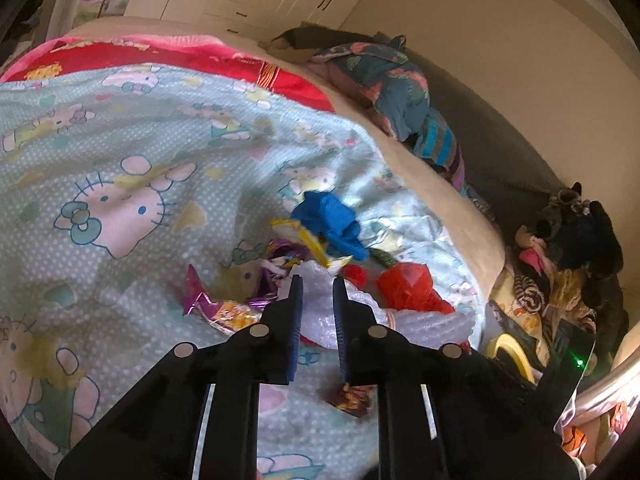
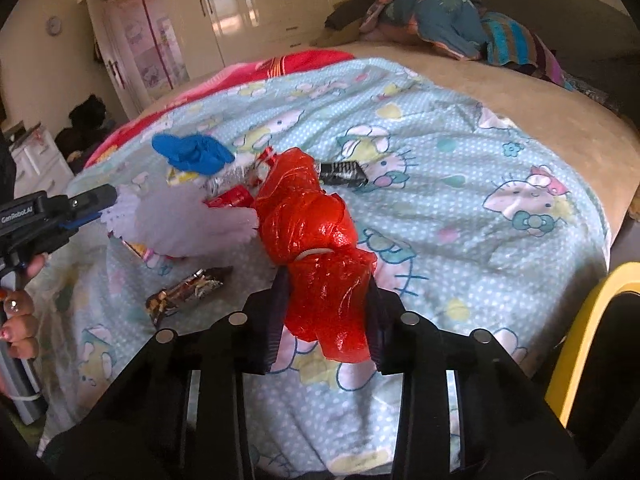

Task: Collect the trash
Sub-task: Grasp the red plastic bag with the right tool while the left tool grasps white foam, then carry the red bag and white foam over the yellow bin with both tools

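Trash lies on a Hello Kitty sheet (image 1: 120, 128) covering a bed. My left gripper (image 1: 317, 280) is shut on a sheet of white bubble wrap (image 1: 320, 320); the right wrist view shows it from the side (image 2: 114, 196) at the wrap's edge (image 2: 180, 220). My right gripper (image 2: 326, 280) is shut on a crumpled red plastic bag (image 2: 312, 232), which fills the gap between its fingers. Around them lie a blue glove (image 2: 192, 152), a red wrapper (image 2: 232, 198), a black wrapper (image 2: 344, 172), a brown wrapper (image 2: 188, 290) and a purple wrapper (image 1: 208, 304).
Folded clothes (image 2: 440, 20) are piled at the bed's far side. A yellow rim (image 2: 592, 320) stands by the bed's near right edge. Plush toys and clothes (image 1: 560, 248) lie on the floor beside the bed. Wardrobes (image 2: 248, 4) line the far wall.
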`<action>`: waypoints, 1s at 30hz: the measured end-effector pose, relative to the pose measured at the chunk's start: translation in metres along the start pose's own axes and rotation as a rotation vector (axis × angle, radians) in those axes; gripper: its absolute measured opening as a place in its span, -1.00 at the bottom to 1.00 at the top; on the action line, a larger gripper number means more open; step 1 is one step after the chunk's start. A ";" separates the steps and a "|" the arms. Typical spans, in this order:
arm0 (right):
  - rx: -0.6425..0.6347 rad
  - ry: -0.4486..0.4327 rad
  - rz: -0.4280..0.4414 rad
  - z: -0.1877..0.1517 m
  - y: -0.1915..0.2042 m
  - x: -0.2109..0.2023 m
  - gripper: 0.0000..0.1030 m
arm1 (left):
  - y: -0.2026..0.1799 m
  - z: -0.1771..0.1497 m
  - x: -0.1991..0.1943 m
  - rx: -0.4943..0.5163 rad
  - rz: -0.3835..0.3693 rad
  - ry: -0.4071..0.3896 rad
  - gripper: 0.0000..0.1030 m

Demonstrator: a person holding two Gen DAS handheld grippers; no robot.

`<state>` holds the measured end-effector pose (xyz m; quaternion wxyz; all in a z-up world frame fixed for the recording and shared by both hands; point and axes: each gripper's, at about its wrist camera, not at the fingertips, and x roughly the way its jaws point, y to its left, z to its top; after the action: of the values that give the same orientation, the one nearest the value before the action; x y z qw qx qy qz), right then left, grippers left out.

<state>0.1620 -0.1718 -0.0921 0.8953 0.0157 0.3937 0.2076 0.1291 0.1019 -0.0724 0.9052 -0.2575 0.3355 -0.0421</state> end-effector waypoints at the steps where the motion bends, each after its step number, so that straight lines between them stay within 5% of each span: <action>1: 0.004 -0.010 0.003 0.000 -0.001 -0.004 -0.47 | -0.002 0.001 -0.003 0.001 -0.004 -0.009 -0.73; 12: 0.001 -0.088 0.016 0.000 -0.001 -0.036 -0.47 | -0.030 0.014 -0.042 0.058 -0.017 -0.109 -0.76; 30: 0.051 -0.173 -0.025 0.001 -0.027 -0.084 -0.47 | -0.080 0.008 -0.059 0.147 -0.064 -0.120 -0.78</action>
<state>0.1213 -0.2283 -0.0377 0.9279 0.0515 0.3201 0.1840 0.0964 0.0513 0.0066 0.9384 -0.2028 0.2682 -0.0799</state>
